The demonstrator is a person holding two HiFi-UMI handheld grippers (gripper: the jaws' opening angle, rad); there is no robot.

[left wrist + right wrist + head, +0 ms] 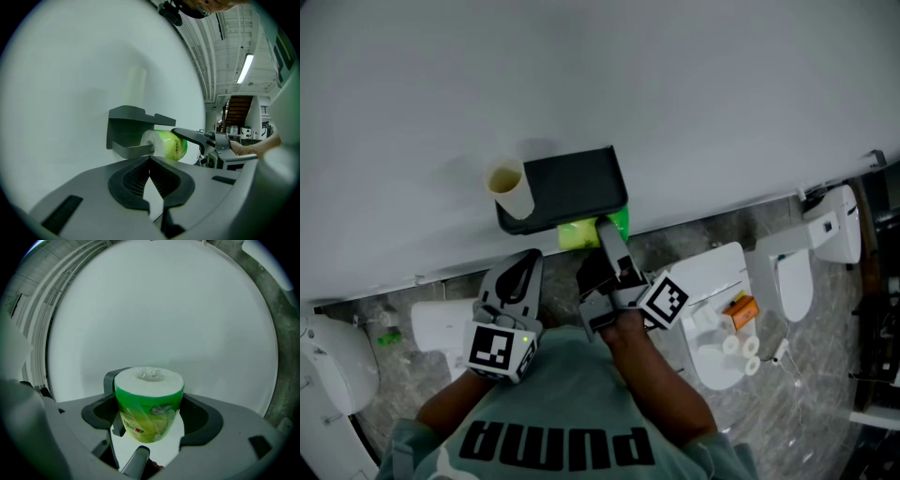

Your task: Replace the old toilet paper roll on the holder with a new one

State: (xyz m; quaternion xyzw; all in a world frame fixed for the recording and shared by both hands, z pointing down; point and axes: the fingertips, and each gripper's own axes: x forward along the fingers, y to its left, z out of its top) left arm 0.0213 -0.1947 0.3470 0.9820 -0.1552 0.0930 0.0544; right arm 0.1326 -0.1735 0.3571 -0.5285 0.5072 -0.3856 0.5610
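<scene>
A dark grey holder [572, 187] with a flat top is fixed to the white wall. On its left end stands a pale, nearly bare roll [508, 187]. My right gripper [607, 236] is shut on a new roll in green wrap [586, 232], just under the holder's right end. In the right gripper view the green-wrapped roll [149, 404] stands between the jaws with the holder [109, 378] behind it. My left gripper [514, 277] hangs shut and empty, below and left of the holder. From the left gripper view, the green roll [171, 145] sits beside the holder's arm [133, 150].
The white wall [675, 94] fills the top of the head view. Below it, on the stone floor, stand several white toilets [719, 281]; one carries an orange box [741, 309] and small white rolls [741, 347]. Another toilet [337, 366] stands at the far left.
</scene>
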